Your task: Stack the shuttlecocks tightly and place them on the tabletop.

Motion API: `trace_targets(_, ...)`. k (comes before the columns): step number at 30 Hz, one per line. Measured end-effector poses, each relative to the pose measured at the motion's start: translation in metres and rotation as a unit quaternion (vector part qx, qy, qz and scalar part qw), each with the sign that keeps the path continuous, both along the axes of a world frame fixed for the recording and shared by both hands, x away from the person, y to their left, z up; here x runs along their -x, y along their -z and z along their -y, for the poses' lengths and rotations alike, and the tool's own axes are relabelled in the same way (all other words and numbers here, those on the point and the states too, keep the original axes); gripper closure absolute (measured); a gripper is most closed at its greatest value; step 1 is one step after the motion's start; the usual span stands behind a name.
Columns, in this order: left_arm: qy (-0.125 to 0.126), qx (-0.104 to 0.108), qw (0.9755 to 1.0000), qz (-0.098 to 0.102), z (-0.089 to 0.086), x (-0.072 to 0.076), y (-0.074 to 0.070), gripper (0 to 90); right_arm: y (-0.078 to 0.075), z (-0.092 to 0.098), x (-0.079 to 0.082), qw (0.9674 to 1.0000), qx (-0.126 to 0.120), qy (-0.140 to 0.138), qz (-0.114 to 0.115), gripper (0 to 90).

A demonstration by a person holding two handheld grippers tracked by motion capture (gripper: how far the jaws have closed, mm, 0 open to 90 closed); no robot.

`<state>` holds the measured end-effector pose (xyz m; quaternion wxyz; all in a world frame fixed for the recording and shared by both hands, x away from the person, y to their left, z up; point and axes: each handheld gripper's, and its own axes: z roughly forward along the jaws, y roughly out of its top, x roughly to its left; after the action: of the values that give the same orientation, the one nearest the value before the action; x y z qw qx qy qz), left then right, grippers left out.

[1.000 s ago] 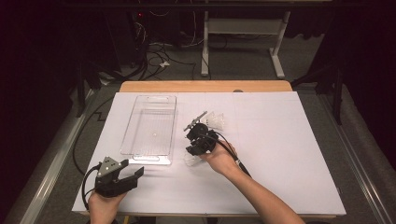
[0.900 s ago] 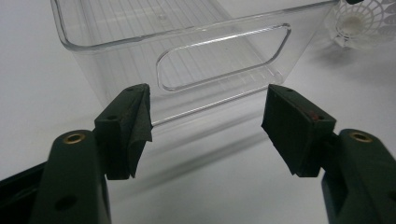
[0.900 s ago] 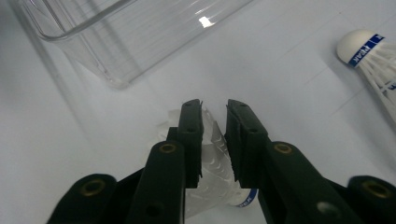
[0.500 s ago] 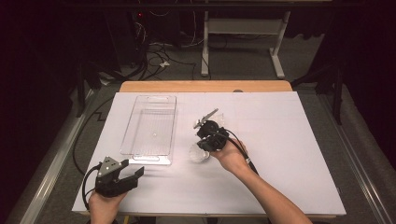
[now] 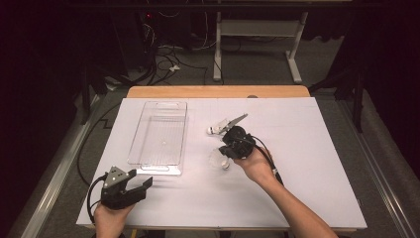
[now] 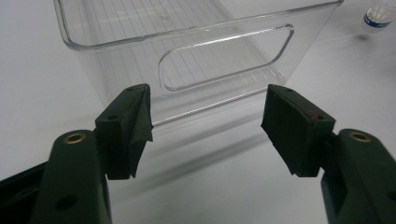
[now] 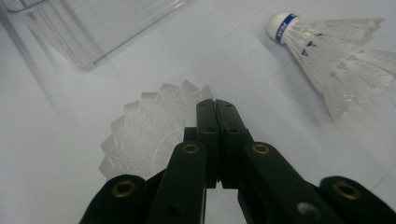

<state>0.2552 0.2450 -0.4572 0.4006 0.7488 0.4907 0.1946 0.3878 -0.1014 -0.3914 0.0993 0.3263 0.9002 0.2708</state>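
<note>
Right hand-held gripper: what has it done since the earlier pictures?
The right hand-held gripper has just closed its jaws, apparently on the feather rim of a shuttlecock, and drifted right in the high view, taking it along. The left hand-held gripper, open, and the clear bin stayed put.

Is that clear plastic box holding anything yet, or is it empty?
Empty. The clear box shows only its bare ribbed floor in the high view, and both shuttlecocks, one lying on its side and one at the right tongs, are outside it on the table.
</note>
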Motion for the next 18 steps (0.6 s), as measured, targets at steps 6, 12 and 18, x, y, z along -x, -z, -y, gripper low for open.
trace_targets(6, 0.000, -0.002, 1.0000, -0.001, 0.000, -0.001, 0.000, 33.8, -0.002, 0.020, -0.002, 0.9996, -0.013, 0.023, 0.006, 90.0)
trace_targets(12, -0.001, -0.003, 1.0000, 0.000, 0.001, 0.000, 0.000, 33.8, -0.004, 0.037, -0.007, 0.9986, -0.027, 0.044, 0.015, 90.0)
trace_targets(18, -0.002, -0.002, 1.0000, 0.000, 0.001, -0.001, 0.000, 33.9, -0.004, 0.047, -0.012, 0.9971, -0.036, 0.061, 0.026, 90.0)
